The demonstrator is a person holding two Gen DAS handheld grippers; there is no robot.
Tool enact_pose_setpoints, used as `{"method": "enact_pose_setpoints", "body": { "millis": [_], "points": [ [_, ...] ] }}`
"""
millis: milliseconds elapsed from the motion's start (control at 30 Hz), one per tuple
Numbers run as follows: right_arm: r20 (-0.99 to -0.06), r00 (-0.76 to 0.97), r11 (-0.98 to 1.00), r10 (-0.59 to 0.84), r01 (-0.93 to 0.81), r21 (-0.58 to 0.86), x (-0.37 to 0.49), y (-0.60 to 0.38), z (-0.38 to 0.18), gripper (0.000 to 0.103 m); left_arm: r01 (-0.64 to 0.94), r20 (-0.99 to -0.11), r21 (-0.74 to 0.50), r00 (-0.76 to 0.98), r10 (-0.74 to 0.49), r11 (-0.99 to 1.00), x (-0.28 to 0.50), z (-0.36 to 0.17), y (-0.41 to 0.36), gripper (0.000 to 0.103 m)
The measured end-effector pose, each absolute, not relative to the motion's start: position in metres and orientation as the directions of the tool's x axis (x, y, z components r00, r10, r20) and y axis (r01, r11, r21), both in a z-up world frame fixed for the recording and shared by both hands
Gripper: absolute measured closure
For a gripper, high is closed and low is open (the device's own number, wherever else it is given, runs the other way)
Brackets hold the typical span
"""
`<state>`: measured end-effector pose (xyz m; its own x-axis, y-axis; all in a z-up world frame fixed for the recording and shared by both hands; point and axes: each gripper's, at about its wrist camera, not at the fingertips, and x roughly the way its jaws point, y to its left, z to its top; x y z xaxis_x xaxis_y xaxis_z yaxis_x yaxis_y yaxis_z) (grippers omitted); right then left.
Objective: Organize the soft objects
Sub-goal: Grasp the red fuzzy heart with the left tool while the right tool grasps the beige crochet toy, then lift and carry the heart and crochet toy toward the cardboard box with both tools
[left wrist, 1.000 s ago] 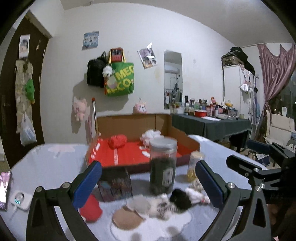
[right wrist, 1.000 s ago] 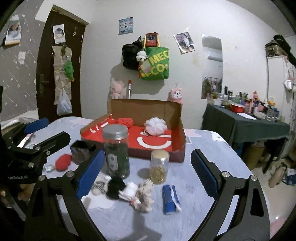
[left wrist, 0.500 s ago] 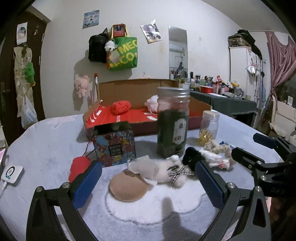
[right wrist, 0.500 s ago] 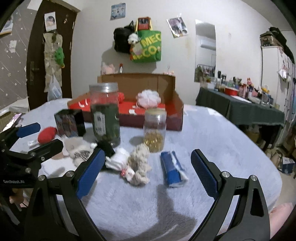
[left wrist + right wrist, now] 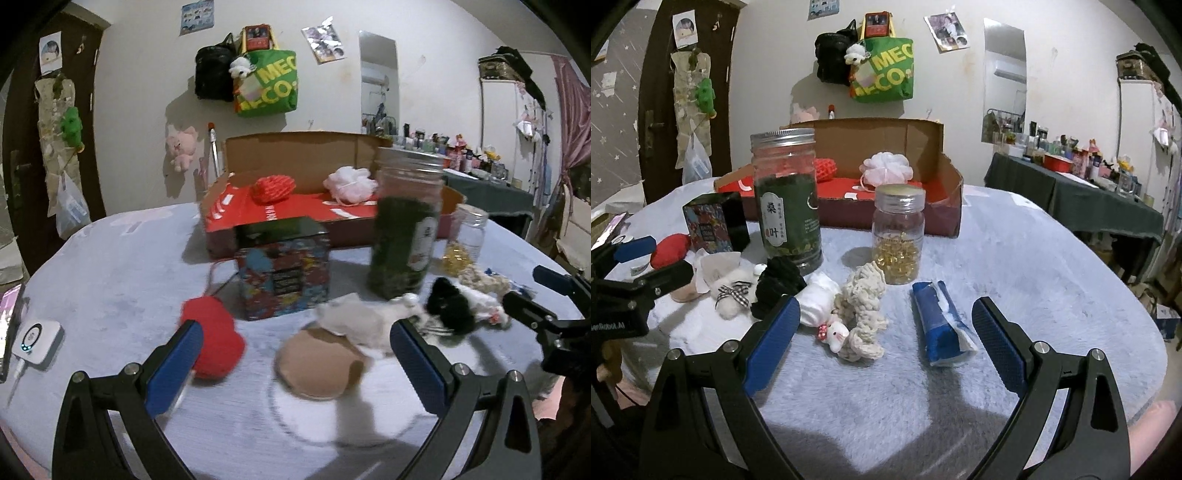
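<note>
Both pairs of fingers stand wide apart and hold nothing. The left gripper (image 5: 293, 363) hangs low over the front of the table, with the red plush heart (image 5: 211, 338) just beside its left finger (image 5: 173, 367) and the tan round pad (image 5: 317, 363) between the two. The right gripper (image 5: 882, 347) frames the cream knitted toy (image 5: 862, 312) and the blue tissue pack (image 5: 940, 325) in the lower middle of its view.

The main risk, as I judge it, is the hard things that stand directly behind the soft ones. The tall tea jar (image 5: 786, 199) almost touches the black fluffy piece (image 5: 777, 282), and the small jar of yellow capsules (image 5: 897, 234) stands just behind the knitted toy. A reach that goes too deep could push a jar over. The colourful tin box (image 5: 282, 267) is close to the heart in the same way. The white plush with the checked bow (image 5: 733, 288), the black piece and a white ball lie in one heap, so a grasp may lift two at once or drag a neighbour. The left view is blurred, which makes aiming less sure.

The table (image 5: 1015, 266) has a pale blue fleecy cover; soft things may cling to it. The open cardboard box with red lining (image 5: 945, 177), in the upper middle, already contains a red mesh ball (image 5: 273, 188) and a white bath pouf (image 5: 886, 168). The room is dim and crowded: a green tote bag (image 5: 882, 74) on the wall, a dark door at the left.
</note>
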<state>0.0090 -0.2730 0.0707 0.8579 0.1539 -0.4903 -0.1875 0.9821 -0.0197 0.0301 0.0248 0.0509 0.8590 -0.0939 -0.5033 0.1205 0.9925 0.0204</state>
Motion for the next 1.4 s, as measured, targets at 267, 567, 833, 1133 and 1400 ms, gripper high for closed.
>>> {"method": "enact_pose_setpoints", "body": {
  "millis": [267,567,833,1133,1400],
  "points": [
    [-0.505,0.844,0.978,0.181,-0.206,0.006,0.02,-0.273,0.07,0.008,0.063,-0.556,0.002,0.83,-0.051,0.998,0.045,0.052,0.059,0.0],
    [-0.529,0.815,0.965,0.236,-0.259,0.03,0.027,-0.268,0.067,0.049,0.04,-0.633,-0.012,0.773,-0.038,0.999,0.065,0.04,0.076,0.036],
    [-0.516,0.797,0.945,0.313,-0.315,0.086,0.024,-0.273,0.071,0.088,0.074,-0.61,-0.056,0.787,-0.092,0.996,0.055,0.047,0.077,0.057],
    [-0.449,0.832,0.941,0.327,-0.328,0.078,0.017,-0.279,0.092,0.089,0.199,-0.521,-0.054,0.831,-0.197,0.979,0.023,0.082,0.044,0.057],
    [-0.397,0.841,0.927,0.368,-0.366,0.085,0.015,-0.281,0.109,0.089,0.348,-0.492,-0.063,0.805,-0.333,0.935,0.02,0.089,0.004,0.057]
  ]
}}
